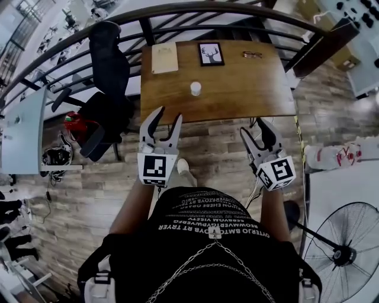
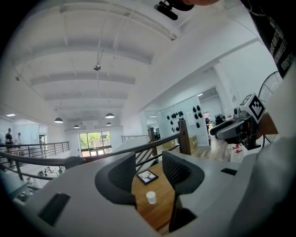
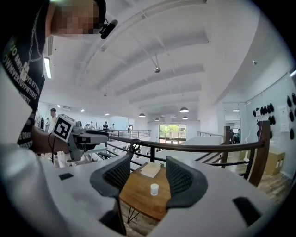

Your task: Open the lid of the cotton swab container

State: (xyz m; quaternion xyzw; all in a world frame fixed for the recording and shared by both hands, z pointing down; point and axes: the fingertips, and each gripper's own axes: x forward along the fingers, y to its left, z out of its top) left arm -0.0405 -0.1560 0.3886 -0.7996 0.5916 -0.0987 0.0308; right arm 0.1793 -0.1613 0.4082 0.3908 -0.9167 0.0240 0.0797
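The cotton swab container [image 1: 195, 89] is a small white lidded jar standing upright near the front middle of a wooden table [image 1: 249, 89]. Both grippers hang in the air in front of the table, short of its near edge and well away from the jar. My left gripper [image 1: 167, 120] is open and empty. My right gripper [image 1: 254, 128] is open and empty too. The left gripper view shows the jar [image 2: 151, 197] far off between the jaws. In the right gripper view the jar [image 3: 154, 189] also appears distant between the jaws, on the table [image 3: 136, 194].
On the table's far side lie a framed deer picture [image 1: 211, 53], a tan notebook [image 1: 164, 57] and a pair of glasses [image 1: 251, 55]. A black office chair [image 1: 109, 77] stands left of the table. A curved railing [image 1: 237, 9] runs behind, and a floor fan [image 1: 349, 248] stands at the right.
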